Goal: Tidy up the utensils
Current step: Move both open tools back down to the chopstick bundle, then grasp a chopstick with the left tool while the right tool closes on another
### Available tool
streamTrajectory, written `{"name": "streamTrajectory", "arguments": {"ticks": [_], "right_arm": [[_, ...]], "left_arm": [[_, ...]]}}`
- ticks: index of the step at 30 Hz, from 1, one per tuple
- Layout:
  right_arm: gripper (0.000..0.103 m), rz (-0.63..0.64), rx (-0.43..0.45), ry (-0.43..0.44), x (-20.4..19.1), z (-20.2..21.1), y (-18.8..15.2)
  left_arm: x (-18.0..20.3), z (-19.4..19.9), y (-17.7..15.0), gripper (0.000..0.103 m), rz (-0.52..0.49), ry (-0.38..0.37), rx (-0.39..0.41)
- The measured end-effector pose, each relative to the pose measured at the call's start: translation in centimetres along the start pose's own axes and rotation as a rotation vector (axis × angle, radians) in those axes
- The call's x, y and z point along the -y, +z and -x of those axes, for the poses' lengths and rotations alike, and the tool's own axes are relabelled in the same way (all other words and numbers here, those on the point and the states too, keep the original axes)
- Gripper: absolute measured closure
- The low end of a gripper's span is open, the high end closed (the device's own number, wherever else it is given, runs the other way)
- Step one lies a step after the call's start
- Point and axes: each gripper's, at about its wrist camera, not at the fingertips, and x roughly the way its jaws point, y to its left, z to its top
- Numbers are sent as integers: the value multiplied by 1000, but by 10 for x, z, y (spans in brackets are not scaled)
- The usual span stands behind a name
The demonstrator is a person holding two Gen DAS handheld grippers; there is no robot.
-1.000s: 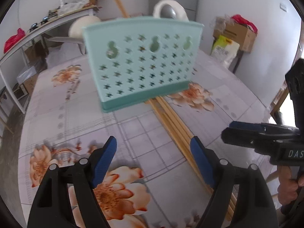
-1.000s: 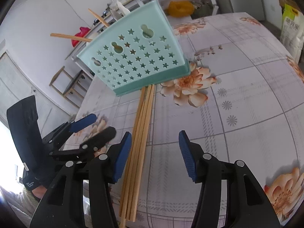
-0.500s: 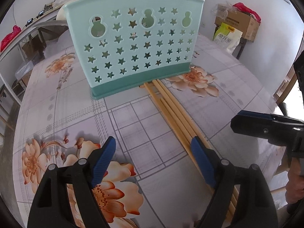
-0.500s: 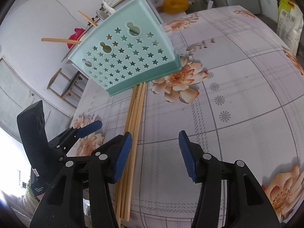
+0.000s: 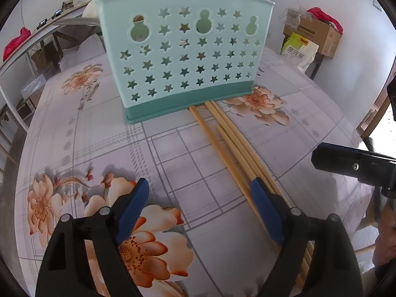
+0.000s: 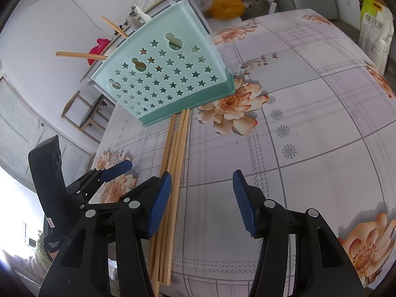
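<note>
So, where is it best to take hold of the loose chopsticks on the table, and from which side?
Probably one chopstick at a time, near the middle of its length, from above. The chopsticks lie flat on the tablecloth, side by side, far ends against the teal holder. Fingers should straddle one stick across its thin width. The rightmost stick is likely easiest, with bare cloth beside it.

One green basket [image 5: 188, 57] stands on the table [image 5: 86, 143]. Four chopsticks [image 5: 230, 138] lie in front of it. Two more chopsticks [image 6: 81, 55] stick out of its top.
</note>
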Motion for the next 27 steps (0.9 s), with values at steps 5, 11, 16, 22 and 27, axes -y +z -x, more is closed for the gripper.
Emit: {"name": "streamTrajectory", "arguments": {"ticks": [5, 11, 16, 22, 27], "right_arm": [[52, 4, 1, 1, -1, 1, -1], [52, -1, 5, 1, -1, 2, -1], [52, -3, 6, 4, 0, 3, -1], [52, -7, 5, 5, 0, 2, -1], [52, -11, 4, 7, 2, 1, -1]], "left_arm": [[-6, -2, -3, 20, 3, 50, -21], [-10, 6, -2, 20, 24, 35, 8], [-3, 9, 8, 20, 16, -5, 35], [10, -3, 7, 20, -38, 18, 5], [-2, -1, 3, 20, 1, 32, -6]]}}
